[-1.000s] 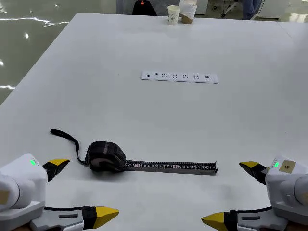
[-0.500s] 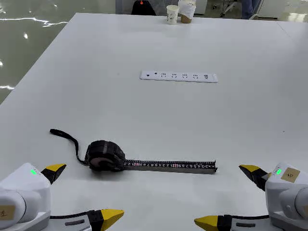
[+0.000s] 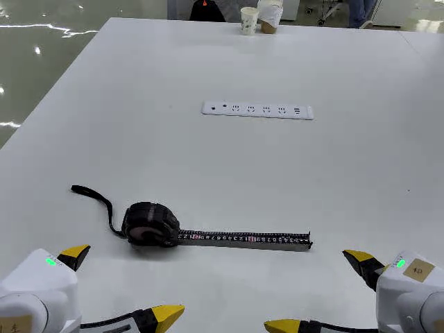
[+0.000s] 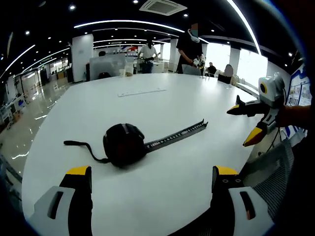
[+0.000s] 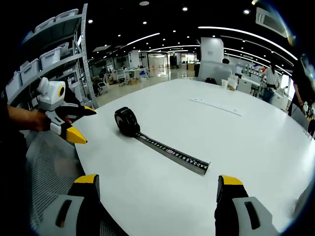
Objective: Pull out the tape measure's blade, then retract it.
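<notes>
Tape measure (image 3: 150,224) lies lower left on the table (image 3: 277,166), blade (image 3: 244,240) drawn out rightward — left gripper (image 3: 122,283) and right gripper (image 3: 316,290) flank it, jaws spread (holding nothing), presumably poised to retract.

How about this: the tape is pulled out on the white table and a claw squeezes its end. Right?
Not quite. The tape is pulled out on the white table, but no claw squeezes its end: the head view shows the left claw and right claw open, apart from it.
</notes>
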A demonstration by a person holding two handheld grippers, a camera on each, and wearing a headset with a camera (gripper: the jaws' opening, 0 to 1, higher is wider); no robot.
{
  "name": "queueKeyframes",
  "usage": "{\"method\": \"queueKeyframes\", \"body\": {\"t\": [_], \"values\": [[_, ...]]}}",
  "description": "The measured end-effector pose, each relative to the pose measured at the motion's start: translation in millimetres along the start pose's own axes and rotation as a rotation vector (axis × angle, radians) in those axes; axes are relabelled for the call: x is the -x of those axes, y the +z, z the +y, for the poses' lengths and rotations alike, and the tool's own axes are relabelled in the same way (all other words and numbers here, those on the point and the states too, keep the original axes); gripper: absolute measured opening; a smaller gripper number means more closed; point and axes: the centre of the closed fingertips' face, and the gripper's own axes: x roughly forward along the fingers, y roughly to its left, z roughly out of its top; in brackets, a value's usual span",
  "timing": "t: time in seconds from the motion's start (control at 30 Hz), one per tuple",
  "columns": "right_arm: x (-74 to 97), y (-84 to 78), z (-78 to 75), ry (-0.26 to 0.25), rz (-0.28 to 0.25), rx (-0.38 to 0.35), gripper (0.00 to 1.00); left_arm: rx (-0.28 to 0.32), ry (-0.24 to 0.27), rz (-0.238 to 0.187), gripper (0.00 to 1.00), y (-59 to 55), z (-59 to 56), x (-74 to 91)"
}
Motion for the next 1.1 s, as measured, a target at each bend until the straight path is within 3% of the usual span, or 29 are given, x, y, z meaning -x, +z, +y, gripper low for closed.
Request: {"method": "queueKeyframes", "body": {"t": [0.13,0.33,0.53,0.8,1.1], "values": [[1.0,1.9,1.3,-0.036,-0.010,-0.010,0.99,0.002,0.004,-0.002,0.99,1.7,-8.1,1.1],[0.1,3.6,4.6,-0.048,-0.008,-0.032,0.99,0.031,0.016,0.014,0.99,2.1,-11.8,-0.1],[0.8,7.4,4.8,-0.065,-0.016,-0.055,0.99,0.023,0.041,0.018,0.99,6.6,-11.6,-1.8],[1.1,9.2,8.0,-0.064,-0.017,-0.056,0.99,0.081,0.061,-0.002,0.99,13.8,-9.1,-0.8],[1.7,10.3,8.3,-0.065,-0.021,-0.059,0.99,0.081,0.069,0.005,0.99,12.1,-9.0,-1.9]]}}
